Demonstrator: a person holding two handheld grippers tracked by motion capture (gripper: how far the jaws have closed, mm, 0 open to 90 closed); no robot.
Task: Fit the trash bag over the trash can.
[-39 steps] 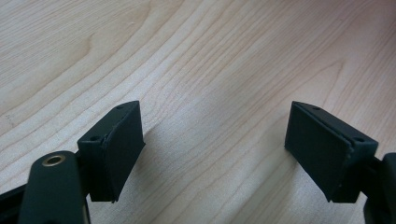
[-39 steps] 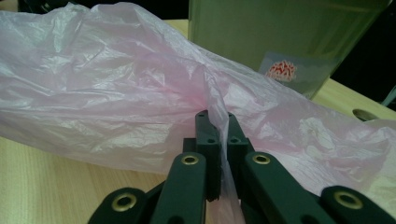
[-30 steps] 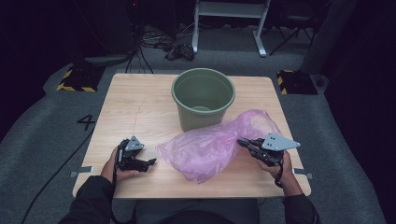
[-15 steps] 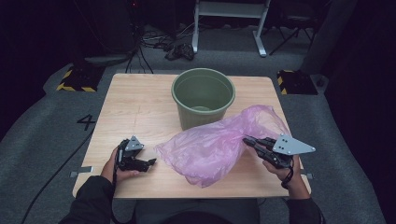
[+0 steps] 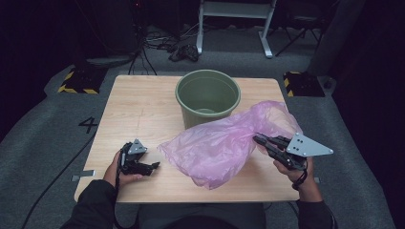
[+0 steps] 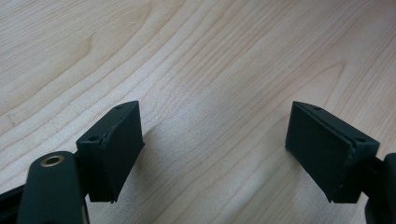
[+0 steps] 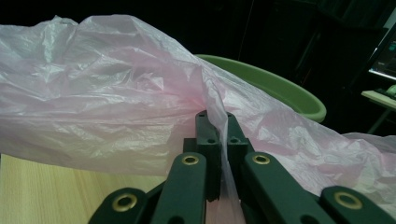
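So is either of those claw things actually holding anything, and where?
The right gripper is shut on a fold of the pink plastic bag, at the bag's right side. The left gripper is open over bare table, holding nothing.

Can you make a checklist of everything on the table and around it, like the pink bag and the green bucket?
Surface: wooden table, bare where nothing stands.
Job's things: pink plastic bag, crumpled, lying in front of the green bucket and leaning against its side; bucket upright, looks empty.
Clutter: nothing seen on the table.
Grippers: right gripper pinches a fold of the bag, jaws closed on it; left gripper rests low over bare wood, jaws wide apart, holding nothing.
Cables: a tangle of cables on the floor behind the table.
Surroundings: grey floor with a number 4 mark, yellow-and-black striped blocks at both far corners, a white frame behind.
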